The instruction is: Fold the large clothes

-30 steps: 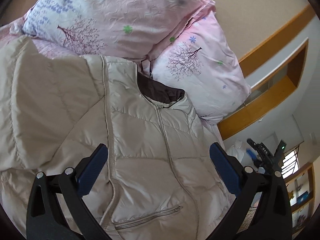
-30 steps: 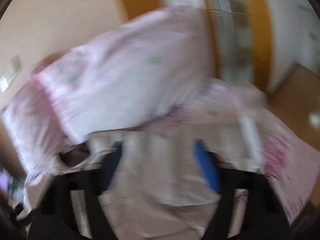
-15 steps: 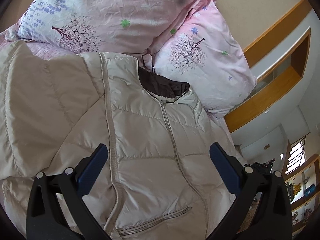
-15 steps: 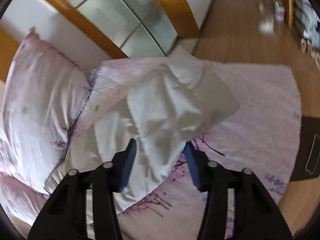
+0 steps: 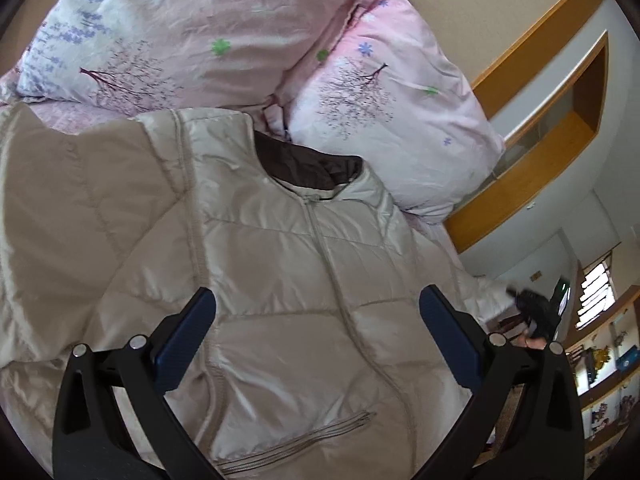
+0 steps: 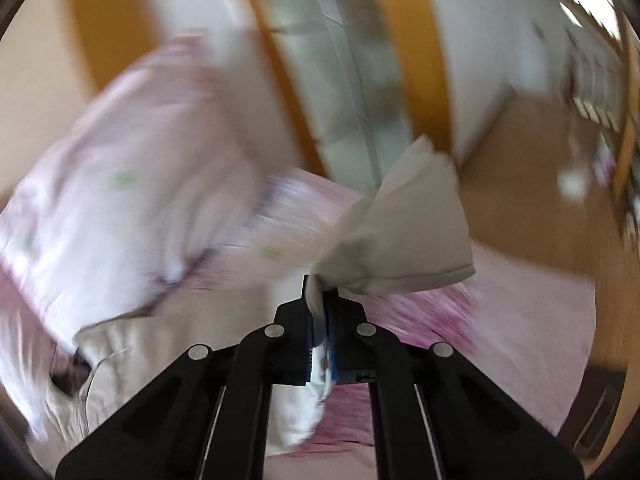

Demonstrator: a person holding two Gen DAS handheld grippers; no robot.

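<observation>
Beige puffer jacket (image 5: pixel 288 280) flat on bed (image 6: pixel 520 320), no readable writing.
Right hand-held gripper (image 6: pixel 322 320) just closed, pinching the jacket's sleeve (image 6: pixel 400 240); left hand-held gripper (image 5: pixel 316 336) wide open, empty, above jacket front.

text: none legible | labels: none | brands: none | numbers: none

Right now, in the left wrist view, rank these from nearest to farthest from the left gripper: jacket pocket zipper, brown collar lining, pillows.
From the left gripper:
1. Pocket zipper, low, between the fingers.
2. Brown collar lining, ahead, centre.
3. Pillows, beyond the collar, at the top.
</observation>
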